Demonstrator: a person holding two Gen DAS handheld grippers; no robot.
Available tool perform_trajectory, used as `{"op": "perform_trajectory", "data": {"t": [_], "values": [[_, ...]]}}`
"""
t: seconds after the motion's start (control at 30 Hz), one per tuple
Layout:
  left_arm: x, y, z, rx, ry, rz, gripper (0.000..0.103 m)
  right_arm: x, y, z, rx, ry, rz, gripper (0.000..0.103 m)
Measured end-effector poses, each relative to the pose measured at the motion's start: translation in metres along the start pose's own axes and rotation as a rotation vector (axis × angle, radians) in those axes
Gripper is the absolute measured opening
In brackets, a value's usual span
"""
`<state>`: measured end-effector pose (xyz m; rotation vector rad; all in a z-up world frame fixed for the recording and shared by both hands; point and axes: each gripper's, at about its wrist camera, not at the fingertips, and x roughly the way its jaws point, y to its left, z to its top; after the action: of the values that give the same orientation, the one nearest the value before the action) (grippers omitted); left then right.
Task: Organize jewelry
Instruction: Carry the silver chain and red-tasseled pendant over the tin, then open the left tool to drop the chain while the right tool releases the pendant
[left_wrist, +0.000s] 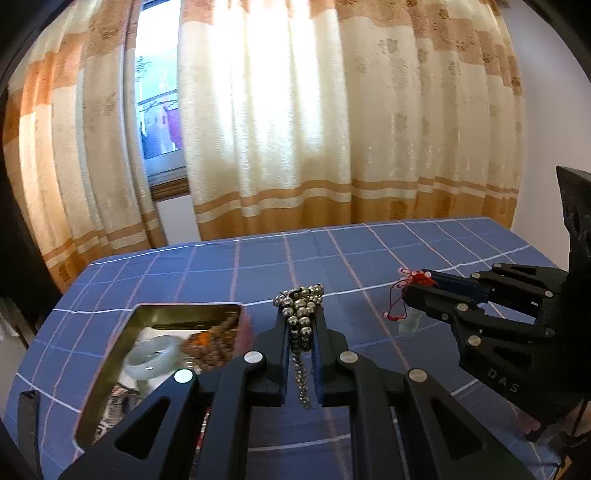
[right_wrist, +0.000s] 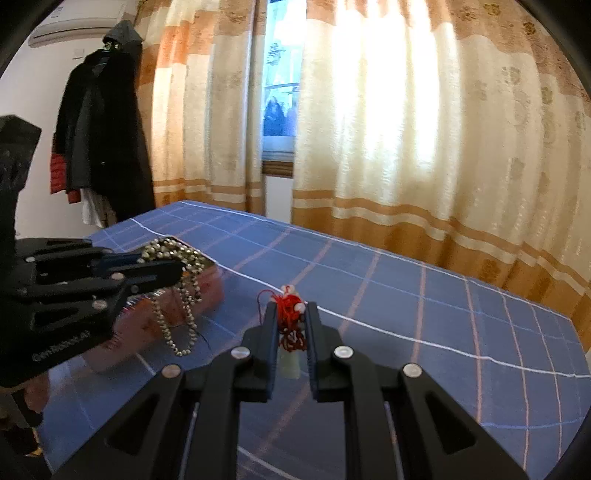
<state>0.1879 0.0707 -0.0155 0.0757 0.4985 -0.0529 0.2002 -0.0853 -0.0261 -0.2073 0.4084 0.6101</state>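
Silver-grey metal beads fill the jaws of the left gripper (left_wrist: 300, 325): it is clamped tight on a bunched bead necklace (left_wrist: 301, 314), with loops spilling over the fingertips and a strand hanging down between the fingers. The right gripper (right_wrist: 291, 325) is closed on a red-cord pendant (right_wrist: 290, 321), a knot of red thread with pale beads and a pale translucent piece dangling below. Both pieces are lifted clear of the bench (left_wrist: 369, 251), which wears a blue checked cloth. An open tin (left_wrist: 147, 314) sits toward the bench's left edge, just left of the left gripper, already holding a pale jade bangle (left_wrist: 155, 360) and a string of brown beads (left_wrist: 214, 350).

This looks like the carry stage, with both pieces picked up and neither yet stowed. Next, the necklace probably needs bringing over the tin's free space and lowering before release, so the hanging strand coils inside and does not drape across the rim; the pendant can follow
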Motion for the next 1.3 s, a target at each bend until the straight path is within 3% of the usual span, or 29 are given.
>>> {"op": "perform_trajectory", "data": {"t": [0.5, 0.9, 1.3], "values": [[-0.028, 0.067, 0.006, -0.059, -0.037, 0.110, 0.010, 0.018, 0.075, 0.050, -0.086, -0.054, 0.141, 0.016], [-0.029, 0.120, -0.004, -0.119, -0.022, 0.192, 0.010, 0.047, 0.112, 0.058, -0.105, -0.033, 0.204, 0.016], [-0.004, 0.143, -0.024, -0.153, 0.050, 0.197, 0.010, 0.085, 0.131, 0.048, -0.093, 0.037, 0.227, 0.016]]}}
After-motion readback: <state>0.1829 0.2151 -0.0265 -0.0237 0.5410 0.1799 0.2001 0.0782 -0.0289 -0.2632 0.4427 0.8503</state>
